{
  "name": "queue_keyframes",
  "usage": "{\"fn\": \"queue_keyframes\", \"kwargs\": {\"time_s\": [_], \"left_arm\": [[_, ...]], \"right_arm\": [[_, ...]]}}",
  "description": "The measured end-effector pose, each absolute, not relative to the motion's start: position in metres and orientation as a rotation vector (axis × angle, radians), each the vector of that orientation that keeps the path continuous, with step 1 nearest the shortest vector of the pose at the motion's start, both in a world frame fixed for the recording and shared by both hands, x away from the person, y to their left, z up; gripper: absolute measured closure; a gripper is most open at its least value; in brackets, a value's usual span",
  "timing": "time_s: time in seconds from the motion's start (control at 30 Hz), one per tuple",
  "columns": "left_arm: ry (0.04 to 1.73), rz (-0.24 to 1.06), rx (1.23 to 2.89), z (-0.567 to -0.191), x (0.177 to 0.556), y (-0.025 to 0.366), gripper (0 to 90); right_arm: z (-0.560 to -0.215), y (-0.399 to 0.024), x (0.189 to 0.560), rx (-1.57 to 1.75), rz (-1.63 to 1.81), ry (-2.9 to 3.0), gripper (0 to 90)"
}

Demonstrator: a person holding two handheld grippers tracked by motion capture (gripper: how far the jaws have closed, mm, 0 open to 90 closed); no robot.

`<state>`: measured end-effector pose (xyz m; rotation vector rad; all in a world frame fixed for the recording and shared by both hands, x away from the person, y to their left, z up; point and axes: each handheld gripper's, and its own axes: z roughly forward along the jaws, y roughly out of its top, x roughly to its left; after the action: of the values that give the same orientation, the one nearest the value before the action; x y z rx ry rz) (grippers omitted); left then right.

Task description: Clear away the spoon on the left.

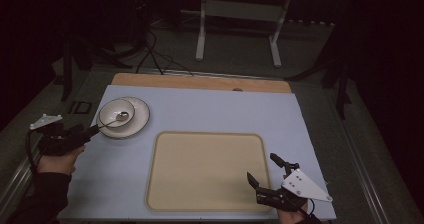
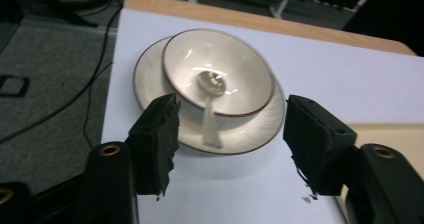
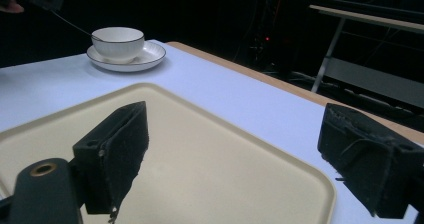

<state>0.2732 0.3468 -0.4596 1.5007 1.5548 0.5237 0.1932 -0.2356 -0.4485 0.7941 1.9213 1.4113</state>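
Dim room, blue-topped table (image 1: 210, 109): near its far left corner the spoon (image 2: 210, 119) lay in the bowl (image 2: 220, 69). Left tool (image 2: 227, 144) stood open around the handle, not yet gripping; squeeze next. Right tool (image 3: 235, 159) waited open.

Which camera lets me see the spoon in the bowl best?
The left gripper view: the spoon is close and bright, its head in the bowl and its handle over the rim. In the high view it looks tiny. In the right gripper view just a thin handle sticks out, far off.
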Motion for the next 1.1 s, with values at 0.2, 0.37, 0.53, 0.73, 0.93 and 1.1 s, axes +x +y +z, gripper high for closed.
{"fn": "queue_keyframes", "kwargs": {"time_s": [0.2,0.37,0.53,0.73,0.93,1.1], "left_arm": [[1.585,0.492,1.454,-0.469,0.277,0.348,51.2],[1.609,0.489,1.433,-0.476,0.281,0.348,57.4],[1.619,0.475,1.412,-0.481,0.284,0.348,63.8],[1.640,0.462,1.381,-0.485,0.288,0.348,73.0],[1.655,0.485,1.358,-0.483,0.289,0.347,81.3],[1.661,0.495,1.329,-0.483,0.288,0.349,82.9]], "right_arm": [[-0.449,-0.235,0.194,0.795,1.408,1.926,13.0],[-0.449,-0.235,0.194,0.798,1.407,1.929,13.0],[-0.449,-0.235,0.194,0.798,1.406,1.931,13.0],[-0.450,-0.235,0.195,0.797,1.406,1.932,13.0],[-0.450,-0.235,0.195,0.799,1.403,1.932,13.1],[-0.450,-0.235,0.195,0.798,1.401,1.933,13.0]]}}
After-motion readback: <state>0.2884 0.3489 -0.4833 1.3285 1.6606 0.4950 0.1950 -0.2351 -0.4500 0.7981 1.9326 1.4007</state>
